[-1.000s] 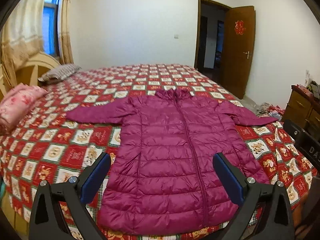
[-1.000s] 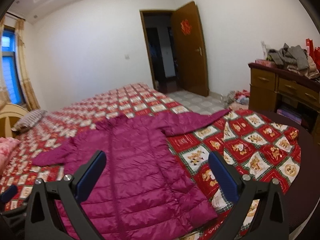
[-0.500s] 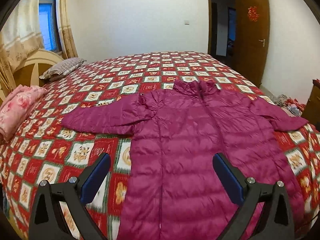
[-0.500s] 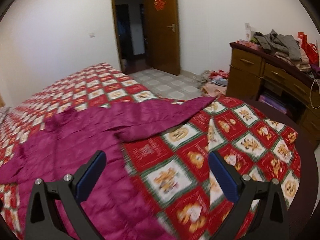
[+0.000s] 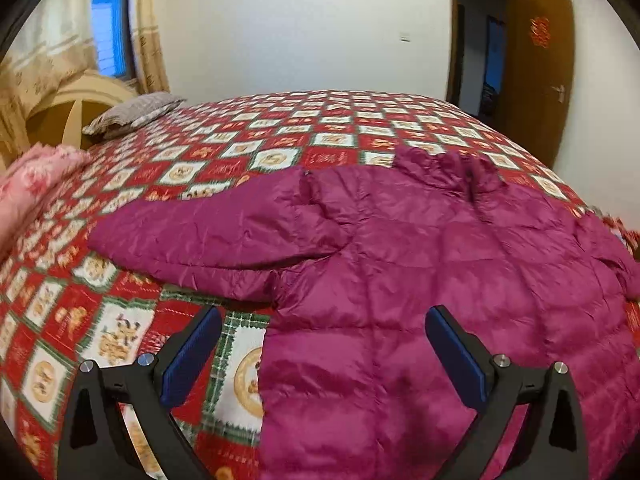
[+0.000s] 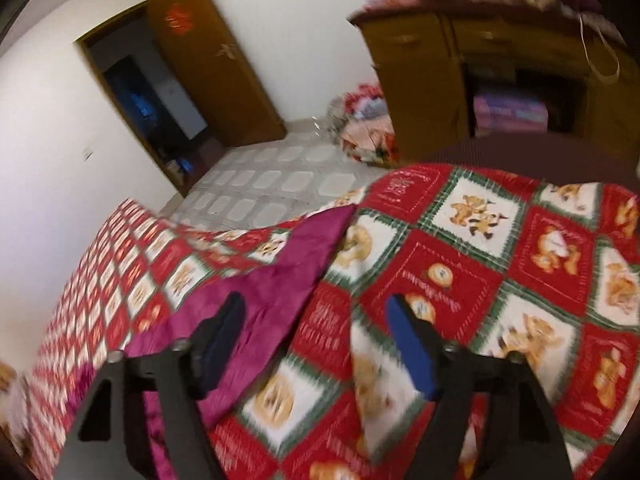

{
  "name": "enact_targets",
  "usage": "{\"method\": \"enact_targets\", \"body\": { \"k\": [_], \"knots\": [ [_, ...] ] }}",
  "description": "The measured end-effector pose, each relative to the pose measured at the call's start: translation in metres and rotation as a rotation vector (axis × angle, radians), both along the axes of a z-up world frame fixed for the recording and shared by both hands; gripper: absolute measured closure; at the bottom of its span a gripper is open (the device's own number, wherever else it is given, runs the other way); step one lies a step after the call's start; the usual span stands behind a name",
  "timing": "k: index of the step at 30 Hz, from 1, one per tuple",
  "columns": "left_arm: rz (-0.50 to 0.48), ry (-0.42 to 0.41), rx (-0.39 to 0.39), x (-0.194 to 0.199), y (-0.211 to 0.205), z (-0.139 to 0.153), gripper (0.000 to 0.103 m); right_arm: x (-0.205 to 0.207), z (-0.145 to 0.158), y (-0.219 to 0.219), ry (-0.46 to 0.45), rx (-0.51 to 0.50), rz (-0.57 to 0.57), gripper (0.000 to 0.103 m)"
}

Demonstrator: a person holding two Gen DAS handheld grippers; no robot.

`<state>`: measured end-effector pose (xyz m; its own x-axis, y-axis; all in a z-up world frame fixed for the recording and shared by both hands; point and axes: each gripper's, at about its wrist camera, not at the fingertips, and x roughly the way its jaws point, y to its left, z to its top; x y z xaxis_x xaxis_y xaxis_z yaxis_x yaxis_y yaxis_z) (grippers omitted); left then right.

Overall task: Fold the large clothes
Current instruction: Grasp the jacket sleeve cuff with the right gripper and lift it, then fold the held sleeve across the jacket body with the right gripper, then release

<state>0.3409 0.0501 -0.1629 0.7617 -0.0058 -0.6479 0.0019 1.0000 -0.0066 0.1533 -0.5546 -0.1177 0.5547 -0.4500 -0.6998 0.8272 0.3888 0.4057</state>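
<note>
A magenta puffer jacket (image 5: 420, 264) lies flat, front up and zipped, on the bed's red patchwork quilt (image 5: 280, 132). Its left sleeve (image 5: 216, 236) stretches out to the left. My left gripper (image 5: 322, 344) hovers open above the jacket's left side edge, just below that sleeve, with nothing between the pads. In the blurred, tilted right wrist view, the right sleeve (image 6: 280, 280) runs up to its cuff near the bed's edge. My right gripper (image 6: 316, 320) hangs over the sleeve's lower edge. Its jaws are closing, and the pads are clear of the fabric.
A folded pink blanket (image 5: 24, 188) and a grey pillow (image 5: 136, 114) lie by the headboard at the left. On the right a wooden dresser (image 6: 460, 72) stands past the bed's corner. A heap of clothes (image 6: 364, 132) lies on the tiled floor near the open door (image 6: 216, 60).
Both grippers have come lower and closer to the jacket. The left one shifted toward the left sleeve. The right one swung out to the right sleeve, rolled, and its jaws narrowed.
</note>
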Motion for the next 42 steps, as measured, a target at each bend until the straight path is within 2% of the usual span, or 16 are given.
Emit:
{"method": "enact_targets", "body": {
  "k": [4,6,10,12,14,15,16,17,19,20,23,27,33,38,42],
  "knots": [
    [0.024,0.015,-0.015,0.011,0.004,-0.022,0.001,0.025,-0.010,-0.028,0.005,0.010,0.015,0.030],
    [0.024,0.073,-0.020,0.017,0.005,-0.036,0.001,0.038,-0.017,-0.041,0.019,0.032,0.022,0.030],
    [0.032,0.122,-0.075,0.023,0.013,-0.044,0.001,0.062,-0.035,-0.057,0.124,0.048,0.025,0.031],
    [0.033,0.137,-0.103,0.025,0.017,-0.047,0.001,0.067,-0.043,-0.065,0.141,0.054,0.022,0.032],
    [0.035,0.142,-0.086,0.025,0.016,-0.048,0.001,0.072,-0.042,-0.066,0.175,-0.002,0.008,0.033],
    [0.037,0.146,-0.068,0.024,0.013,-0.049,0.001,0.073,-0.042,-0.067,0.188,-0.020,0.012,0.037],
    [0.037,0.148,-0.057,0.025,0.012,-0.050,0.001,0.076,-0.042,-0.068,0.205,-0.036,0.022,0.048],
    [0.038,0.153,-0.045,0.026,0.011,-0.050,0.001,0.081,-0.042,-0.066,0.247,-0.061,0.039,0.053],
    [0.038,0.153,-0.040,0.027,0.011,-0.051,0.001,0.084,-0.044,-0.066,0.320,-0.109,0.042,0.079],
    [0.038,0.153,-0.041,0.027,0.012,-0.051,0.001,0.083,-0.044,-0.067,0.328,-0.120,0.047,0.085],
    [0.036,0.155,-0.048,0.027,0.013,-0.052,0.001,0.074,-0.045,-0.072,0.300,-0.112,0.084,0.093],
    [0.036,0.157,-0.049,0.028,0.012,-0.052,0.001,0.067,-0.035,-0.071,0.192,-0.075,0.136,0.095],
    [0.036,0.155,-0.052,0.028,0.012,-0.052,0.001,0.063,0.020,-0.043,0.090,-0.155,0.228,0.096],
    [0.035,0.154,-0.055,0.028,0.012,-0.052,0.001,0.076,0.065,0.010,0.029,-0.226,0.338,0.096],
    [0.034,0.153,-0.061,0.028,0.013,-0.052,0.001,0.093,0.093,0.075,-0.020,-0.296,0.458,0.096]
  ]
}}
